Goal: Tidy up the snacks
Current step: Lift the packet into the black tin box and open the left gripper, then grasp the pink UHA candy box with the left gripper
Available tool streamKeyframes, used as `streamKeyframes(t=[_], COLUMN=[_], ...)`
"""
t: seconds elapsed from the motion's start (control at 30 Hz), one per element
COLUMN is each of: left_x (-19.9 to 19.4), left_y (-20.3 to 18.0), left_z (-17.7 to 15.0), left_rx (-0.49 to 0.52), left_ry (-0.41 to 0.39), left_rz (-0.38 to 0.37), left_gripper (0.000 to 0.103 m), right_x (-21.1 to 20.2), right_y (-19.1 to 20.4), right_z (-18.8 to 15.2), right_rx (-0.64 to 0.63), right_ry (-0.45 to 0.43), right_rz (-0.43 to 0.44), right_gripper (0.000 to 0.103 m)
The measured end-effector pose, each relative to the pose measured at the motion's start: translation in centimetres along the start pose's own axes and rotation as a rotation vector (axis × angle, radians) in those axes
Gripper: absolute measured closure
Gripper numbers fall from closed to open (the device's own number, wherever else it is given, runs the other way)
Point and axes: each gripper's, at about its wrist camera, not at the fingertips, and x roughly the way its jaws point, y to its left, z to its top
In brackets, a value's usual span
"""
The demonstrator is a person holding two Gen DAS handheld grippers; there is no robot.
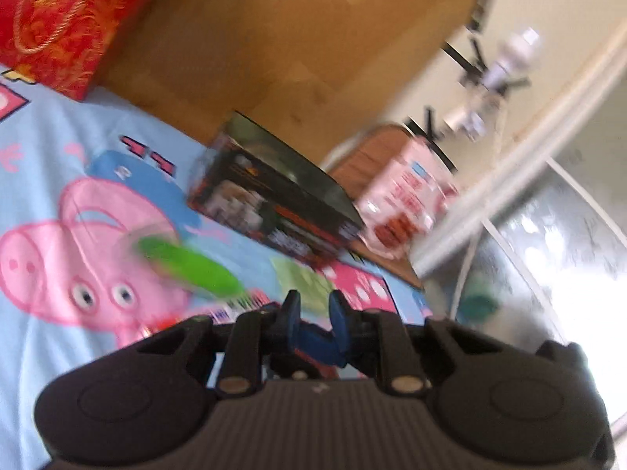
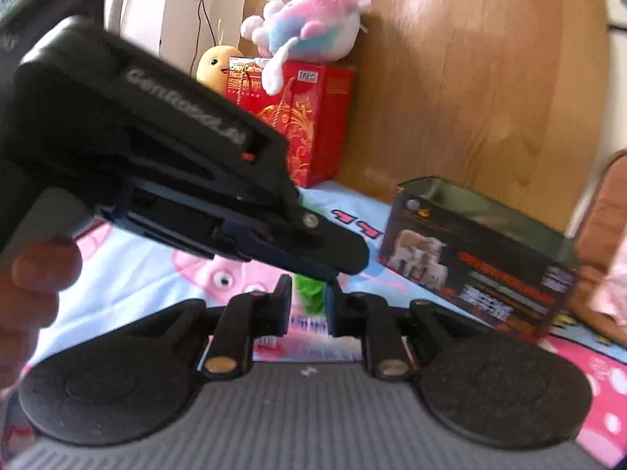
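Observation:
A green snack packet (image 1: pixel 192 264) lies blurred on the cartoon pig sheet (image 1: pixel 58 180), just left of and beyond my left gripper (image 1: pixel 315 305). The left jaws stand a narrow gap apart with a blue and red thing (image 1: pixel 313 342) between their bases; whether they grip it I cannot tell. An open black box (image 1: pixel 274 199) stands farther right; it shows in the right wrist view too (image 2: pixel 482 262). My right gripper (image 2: pixel 309 301) has a narrow gap, the green packet (image 2: pixel 309 293) showing through it. The left gripper's body (image 2: pixel 164 164) crosses above it.
A red gift box (image 2: pixel 309 125) with a plush toy (image 2: pixel 309 27) on top stands against the wooden headboard (image 1: pixel 298 47). A pink packet (image 1: pixel 403 199) lies on a wooden stand to the black box's right. A glass door (image 1: pixel 548 243) is at the right.

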Motion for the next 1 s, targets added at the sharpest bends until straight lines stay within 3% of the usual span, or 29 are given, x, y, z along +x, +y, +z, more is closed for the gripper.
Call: streamKeyframes(t=[0.1,0.17,0.27,0.37,0.43,0.47,0.6,0.63,0.7,0.77,0.83,1.0], left_x=[-0.8,-2.2,-4.1,-5.1,-5.2,-5.0,-2.6,-1.9,-0.9,-0.7,-1.0,-2.0], left_y=[0.1,0.9,4.0,6.3,6.7,6.7,6.5,6.4,6.2,6.0,5.9,4.0], left_z=[-1.8,-2.3,-2.3,-2.0,-1.9,-1.7,-1.2,-1.2,-1.2,-1.5,-1.5,-1.4], left_rx=[0.007,-0.004,-0.117,-0.199,-0.208,-0.205,-0.177,-0.167,-0.144,-0.121,-0.112,-0.078], left_ry=[0.039,0.012,-0.025,-0.039,-0.051,-0.052,-0.015,-0.007,-0.013,-0.019,-0.009,-0.006], left_rz=[-0.034,-0.003,0.061,0.101,0.126,0.133,0.161,0.177,0.213,0.237,0.238,0.190], left_gripper=[0.086,0.086,0.085,0.077,0.065,0.062,0.062,0.062,0.068,0.071,0.071,0.071], right_x=[-2.0,-2.8,-3.0,-2.4,-1.6,-0.9,3.1,3.7,5.0,4.7,4.1,0.3], right_y=[0.5,0.7,0.5,-0.7,-1.7,-2.4,-4.4,-4.7,-5.6,-5.6,-4.9,-3.9], right_z=[-1.5,-2.6,-3.3,-3.0,-2.4,-2.1,-1.6,-1.6,-1.8,-1.9,-2.1,-2.8], right_rx=[0.018,0.028,0.051,0.092,0.118,0.125,0.086,0.080,0.106,0.131,0.109,0.121], right_ry=[0.016,0.040,0.056,0.056,0.048,0.050,0.127,0.149,0.191,0.174,0.164,0.069], right_rz=[0.040,0.049,0.033,0.027,0.038,0.042,0.049,0.055,0.085,0.114,0.057,0.000], right_gripper=[0.083,0.082,0.082,0.067,0.046,0.044,0.033,0.025,0.024,0.029,0.043,0.051])
